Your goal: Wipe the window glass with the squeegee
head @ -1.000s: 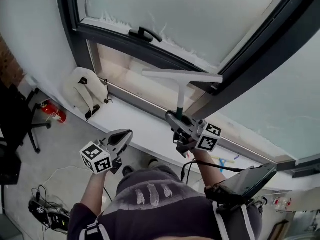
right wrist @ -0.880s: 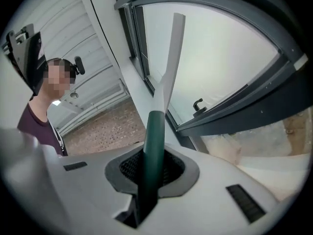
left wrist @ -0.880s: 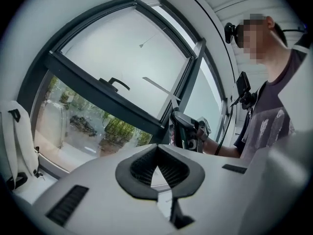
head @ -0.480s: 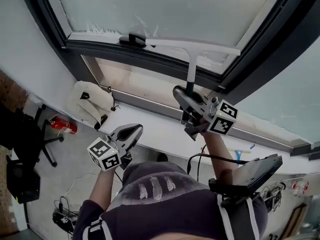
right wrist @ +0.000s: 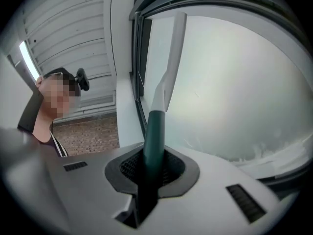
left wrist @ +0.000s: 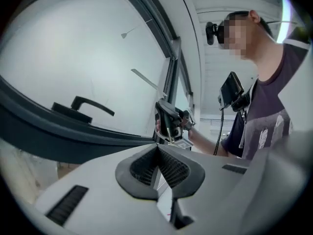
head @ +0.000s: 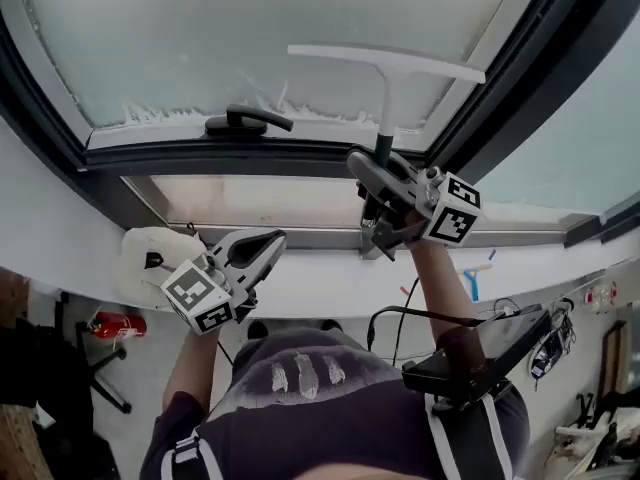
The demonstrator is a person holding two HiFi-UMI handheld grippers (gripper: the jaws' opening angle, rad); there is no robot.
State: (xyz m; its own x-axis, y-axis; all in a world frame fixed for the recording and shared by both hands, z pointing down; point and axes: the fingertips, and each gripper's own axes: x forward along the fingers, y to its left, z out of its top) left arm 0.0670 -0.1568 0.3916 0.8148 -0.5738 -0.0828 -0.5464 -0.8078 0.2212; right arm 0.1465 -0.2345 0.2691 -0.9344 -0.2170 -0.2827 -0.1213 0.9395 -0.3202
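The right tool (head: pixel 378 166) clamps the squeegee (head: pixel 392 78) by its green handle, blade against the window glass (head: pixel 180 38); the left tool (head: pixel 262 240) is clenched on nothing.

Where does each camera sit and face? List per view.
Head view: on the head, facing the window glass; arms, left gripper, right gripper show.
Left gripper view: on it, facing the window handle; shut jaws show.
Right gripper view: on it, along the squeegee; jaws grip it.
Shared: all see the window glass.
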